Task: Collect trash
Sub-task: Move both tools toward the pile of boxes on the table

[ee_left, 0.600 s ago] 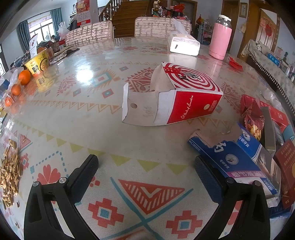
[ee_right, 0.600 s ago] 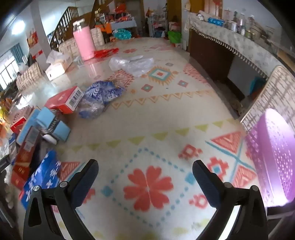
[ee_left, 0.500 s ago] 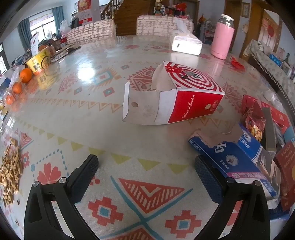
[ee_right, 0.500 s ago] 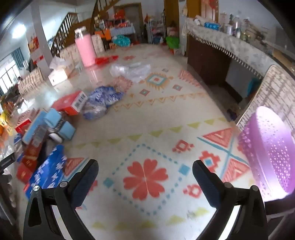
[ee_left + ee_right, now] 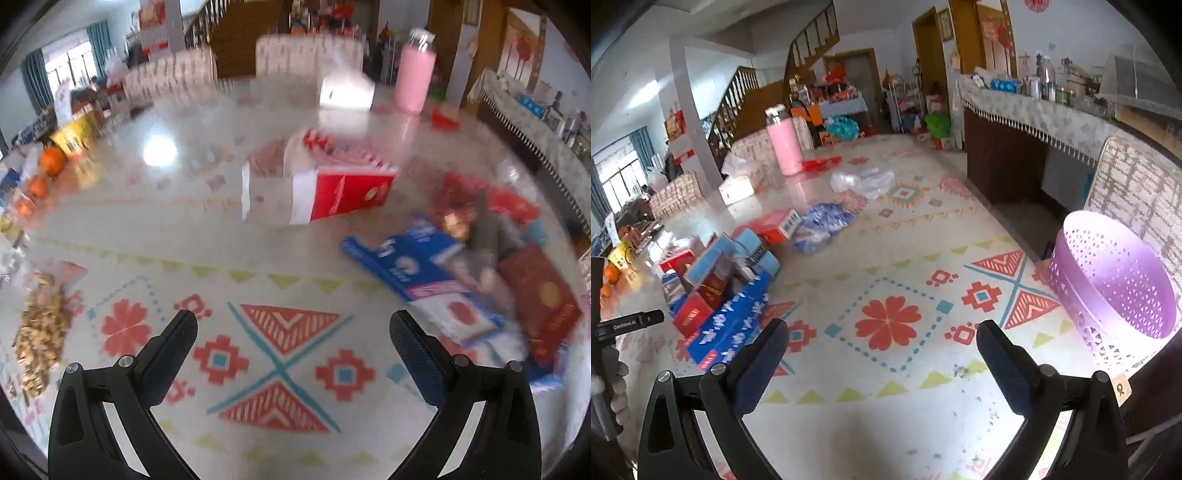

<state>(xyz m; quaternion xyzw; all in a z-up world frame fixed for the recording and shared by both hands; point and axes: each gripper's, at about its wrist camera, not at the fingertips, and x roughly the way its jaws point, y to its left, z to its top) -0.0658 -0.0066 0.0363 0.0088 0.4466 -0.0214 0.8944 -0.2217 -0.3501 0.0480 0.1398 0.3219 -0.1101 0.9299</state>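
Note:
An open red-and-white carton (image 5: 325, 184) lies on the patterned table ahead of my left gripper (image 5: 293, 328), which is open and empty. A blue box (image 5: 406, 266) and a heap of red and blue boxes (image 5: 535, 291) lie to its right. My right gripper (image 5: 881, 341) is open and empty above the table. The same heap of boxes (image 5: 716, 284) lies to its left, with a blue crumpled bag (image 5: 822, 225) and a clear plastic bag (image 5: 864, 182) farther off. A purple perforated basket (image 5: 1115, 280) stands at the right table edge.
A pink thermos (image 5: 413, 79) and a white tissue box (image 5: 345, 92) stand at the far side. Oranges (image 5: 51, 160) and a pile of nut shells (image 5: 40, 332) lie at the left. Chairs stand behind the table. A cabinet (image 5: 1015, 147) is to the right.
Both grippers have pulled back and tilted up. The red carton now lies farther from the left gripper. The purple basket shows more fully in the right wrist view.

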